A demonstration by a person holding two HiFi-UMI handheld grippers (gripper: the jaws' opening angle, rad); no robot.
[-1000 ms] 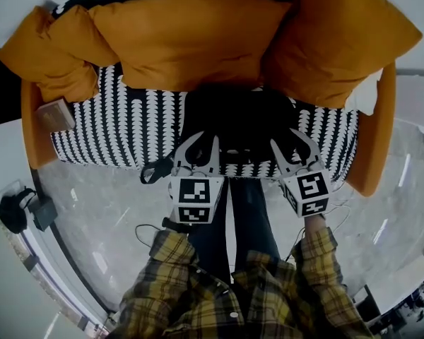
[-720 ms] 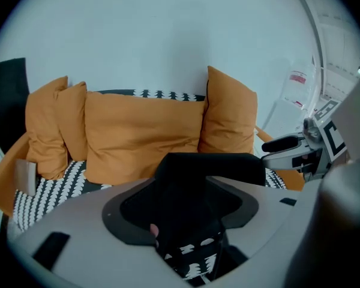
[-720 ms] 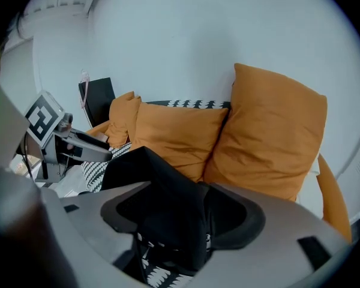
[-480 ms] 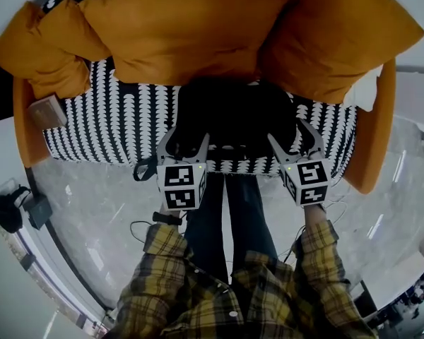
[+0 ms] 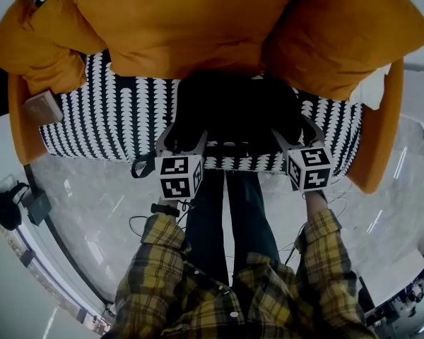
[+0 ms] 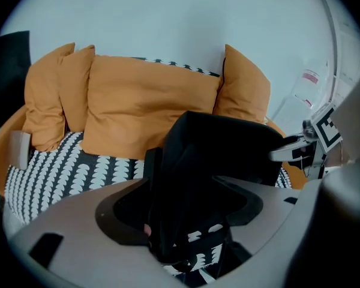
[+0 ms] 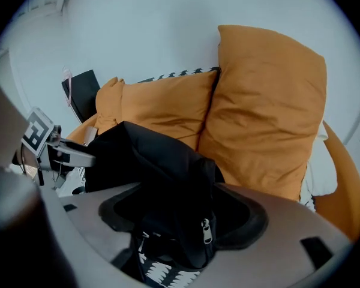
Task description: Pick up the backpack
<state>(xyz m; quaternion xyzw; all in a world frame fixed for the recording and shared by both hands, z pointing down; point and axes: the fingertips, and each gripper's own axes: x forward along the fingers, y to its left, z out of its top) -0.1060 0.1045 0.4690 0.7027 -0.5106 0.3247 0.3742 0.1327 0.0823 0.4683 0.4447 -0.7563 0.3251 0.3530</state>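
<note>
Your left hand-held gripper (image 5: 182, 138) is released. Its jaws have just been opening and now stand wide apart, and in the left gripper view a dark fold of the black backpack (image 5: 233, 111) rises between them without being pinched. Your right hand-held gripper (image 5: 297, 134) is released too. Its jaws have likewise just been opening, and in the right gripper view the backpack's corner, with a silver zipper pull (image 7: 208, 231), sits in the gap between the spread pads.

The backpack sits at the front edge of the sofa seat (image 5: 113, 119), which has a black-and-white pattern, and your two grippers are at its left and right sides. It leans back towards the orange cushions (image 5: 177, 27) piled along the back of the sofa. The top of the bag is slumped and folded over.

A small tan box (image 5: 42, 108) lies at the far left end of the seat, well apart from the bag. Your plaid sleeves (image 5: 318, 239) reach down towards the seat edge, over a pale marbled floor (image 5: 92, 203).
</note>
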